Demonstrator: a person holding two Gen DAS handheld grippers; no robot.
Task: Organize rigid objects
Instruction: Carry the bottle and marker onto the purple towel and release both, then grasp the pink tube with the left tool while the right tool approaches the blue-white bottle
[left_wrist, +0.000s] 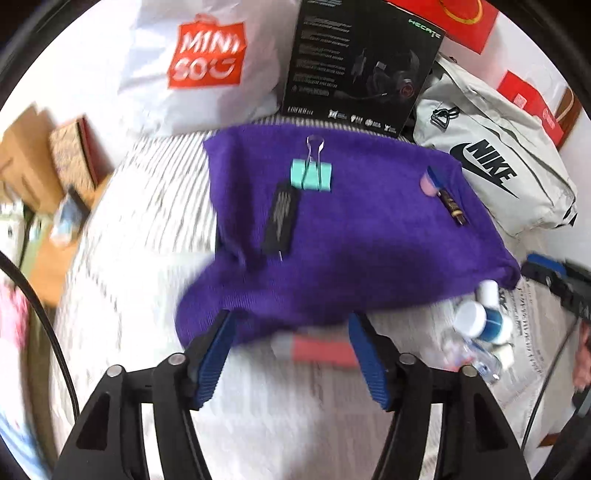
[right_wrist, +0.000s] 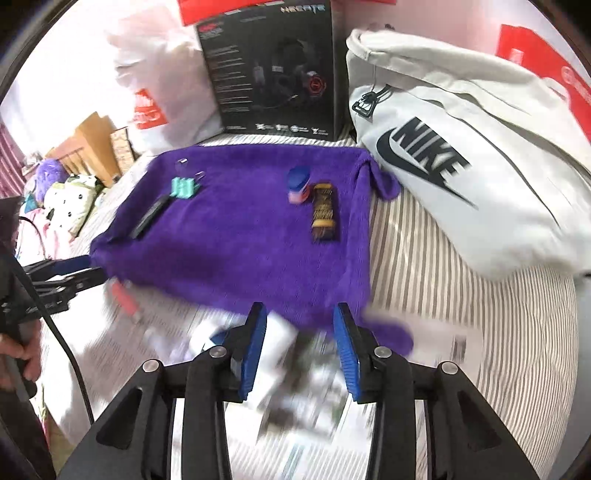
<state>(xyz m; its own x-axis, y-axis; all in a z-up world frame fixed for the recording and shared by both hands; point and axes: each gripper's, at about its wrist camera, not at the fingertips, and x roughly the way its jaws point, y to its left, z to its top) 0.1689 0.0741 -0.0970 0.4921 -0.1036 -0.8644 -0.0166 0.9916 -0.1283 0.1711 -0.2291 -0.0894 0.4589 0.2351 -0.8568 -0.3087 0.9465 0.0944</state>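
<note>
A purple cloth (left_wrist: 351, 251) lies on the striped bed and carries a teal binder clip (left_wrist: 312, 176), a flat black stick (left_wrist: 281, 221), a small pink-and-blue item (left_wrist: 430, 183) and a brown-gold tube (left_wrist: 452, 206). My left gripper (left_wrist: 291, 325) is open at the cloth's near edge, with a pink marker-like object (left_wrist: 314, 350) lying between its fingers. Small white-capped bottles (left_wrist: 476, 321) sit to its right. My right gripper (right_wrist: 299, 314) is open over newspaper (right_wrist: 303, 435). A blurred white item (right_wrist: 277, 339) is by its left finger. The same cloth (right_wrist: 240, 240) lies ahead.
Behind the cloth stand a black headset box (left_wrist: 362, 62), a white Miniso bag (left_wrist: 192, 62) and a grey Nike bag (right_wrist: 461, 166). Red bags lean at the back right. Striped sheet (right_wrist: 443, 314) shows right of the cloth. A hand (right_wrist: 22, 350) is at the left.
</note>
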